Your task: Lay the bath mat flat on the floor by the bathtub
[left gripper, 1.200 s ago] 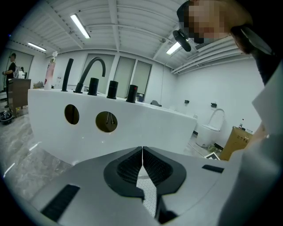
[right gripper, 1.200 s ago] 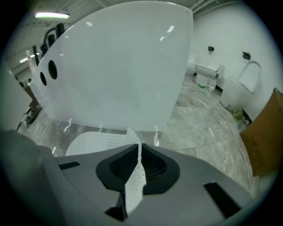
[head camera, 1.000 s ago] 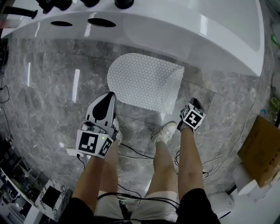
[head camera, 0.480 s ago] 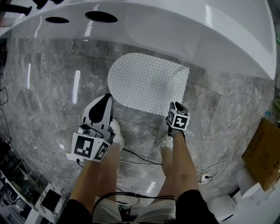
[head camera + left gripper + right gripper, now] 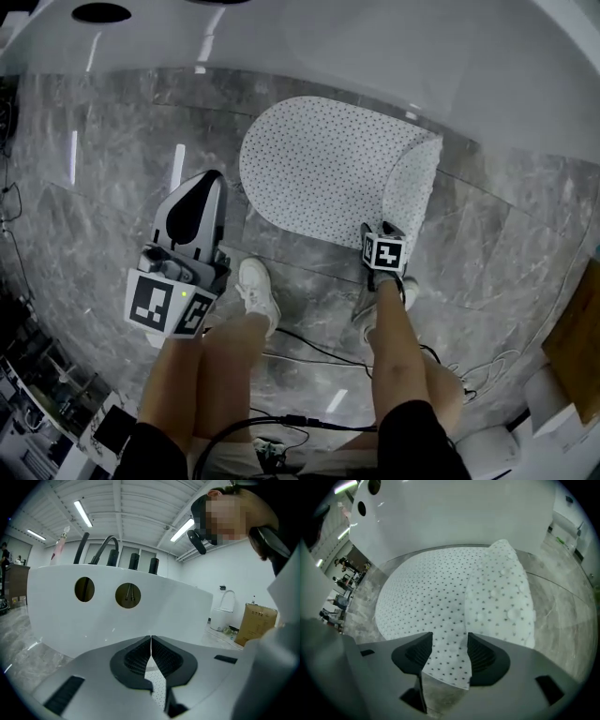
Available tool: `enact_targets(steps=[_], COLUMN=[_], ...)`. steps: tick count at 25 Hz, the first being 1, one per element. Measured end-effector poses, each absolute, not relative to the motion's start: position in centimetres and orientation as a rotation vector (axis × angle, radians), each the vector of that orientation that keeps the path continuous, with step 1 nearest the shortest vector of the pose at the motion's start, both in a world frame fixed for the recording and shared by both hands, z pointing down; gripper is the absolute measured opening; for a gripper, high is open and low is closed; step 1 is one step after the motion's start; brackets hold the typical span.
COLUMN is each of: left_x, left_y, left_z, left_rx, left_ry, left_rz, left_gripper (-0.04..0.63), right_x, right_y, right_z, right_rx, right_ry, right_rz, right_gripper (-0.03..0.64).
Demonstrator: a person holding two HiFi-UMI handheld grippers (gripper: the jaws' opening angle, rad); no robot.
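A white dotted bath mat [image 5: 319,173] lies on the grey marble floor beside the white bathtub [image 5: 394,56]. Its right end is folded back over itself as a flap [image 5: 412,187]. My right gripper [image 5: 382,228] is at the flap's near corner. In the right gripper view its jaws [image 5: 449,651] are opening, with the mat's corner [image 5: 450,663] lying between the pads, which stand apart. The left gripper [image 5: 200,183] hangs over the floor left of the mat, shut with nothing in it [image 5: 150,644].
The person's shoes [image 5: 258,291] stand just short of the mat, with cables [image 5: 309,342] trailing behind them. A cardboard box [image 5: 583,347] and a white appliance [image 5: 553,403] sit at the right. Black tap fittings [image 5: 105,550] rise from the tub's rim.
The right gripper came forward and left to the mat's near right corner, and its jaws have parted. The left gripper drifted slightly left. The view has moved closer to the mat.
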State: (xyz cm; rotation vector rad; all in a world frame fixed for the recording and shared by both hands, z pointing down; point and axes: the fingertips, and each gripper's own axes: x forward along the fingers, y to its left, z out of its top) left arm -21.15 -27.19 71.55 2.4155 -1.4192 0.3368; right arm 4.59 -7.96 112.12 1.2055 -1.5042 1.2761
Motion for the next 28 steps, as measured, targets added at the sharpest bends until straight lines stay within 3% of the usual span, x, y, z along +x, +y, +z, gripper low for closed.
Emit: enact_targets(steps=[15,23,28], left_x=[-16.2,-16.1,-16.9], left_y=[-27.6,-27.4,-27.7], left_z=[71.6,71.2,68.3], left_rx=[2.479,2.464,2.462], left_ry=[-1.313,-1.332,-1.353], left_rz=[0.337,0.327,0.329], left_gripper=[0.021,0.021,0.021], right_x=[22.4,26.3,27.1], right_y=[-6.7,-5.1,-8.1], right_z=[110.9,108.6,102.3], right_rx=[1.538,1.626,1.664], right_ry=[-1.217,-1.051,-1.137], right_rz=[1.200,1.186,1.052], right_gripper=[0.252,0.256,0.254])
